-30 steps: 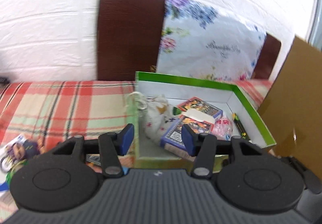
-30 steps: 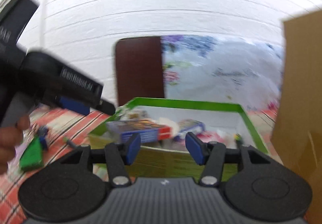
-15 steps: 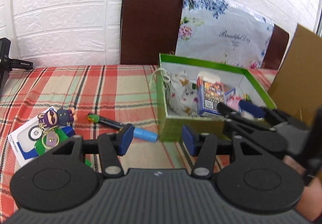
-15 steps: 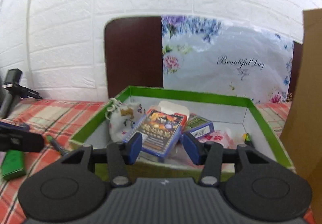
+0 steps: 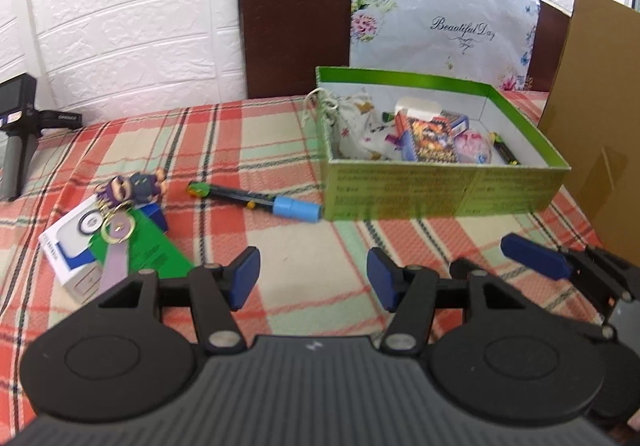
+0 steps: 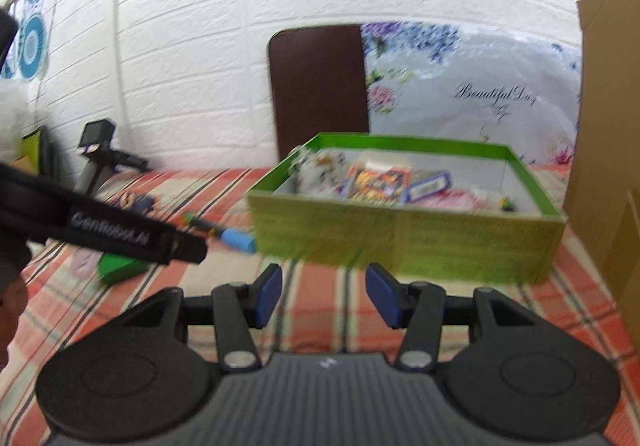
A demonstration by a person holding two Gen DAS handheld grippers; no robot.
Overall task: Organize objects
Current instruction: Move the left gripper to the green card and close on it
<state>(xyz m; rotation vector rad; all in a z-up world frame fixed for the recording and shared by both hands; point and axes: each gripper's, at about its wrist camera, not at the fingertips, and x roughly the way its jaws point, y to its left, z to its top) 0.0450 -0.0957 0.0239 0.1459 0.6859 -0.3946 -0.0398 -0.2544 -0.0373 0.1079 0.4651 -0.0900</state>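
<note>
- Your left gripper [image 5: 314, 278] hangs over the bare plaid cloth of the desk [image 5: 256, 141], jaws released with nothing between them; they have just been opening wider.
- Your right gripper [image 6: 324, 294] is low over the same cloth in front of the green box [image 6: 404, 242], jaws apart and holding nothing. The right wrist view is blurred.
- From the left wrist view, one blue finger [image 5: 534, 262] of your right gripper pokes in at the lower right, just beside the left one.
- The green box sits open toward the back right of the desk. Inside it lie a white patterned pouch [image 5: 356, 125] at the left end, a colourful card box [image 5: 434, 141] in the middle, a pink packet [image 5: 474, 145] and a dark pen [image 5: 504, 149] by the right wall.
- Outside the box, a pen with a light blue cap [image 5: 256, 199] lies on the cloth, its capped end just beside the box's front left corner.
- Further left, a purple figure keychain [image 5: 132, 185] rests across a white and blue packet [image 5: 70, 250] and a green card [image 5: 156, 254].
- A brown cardboard sheet [image 5: 600, 109] stands just right of the box.
- A black handheld device [image 5: 18, 133] stands at the far left edge of the desk.
</note>
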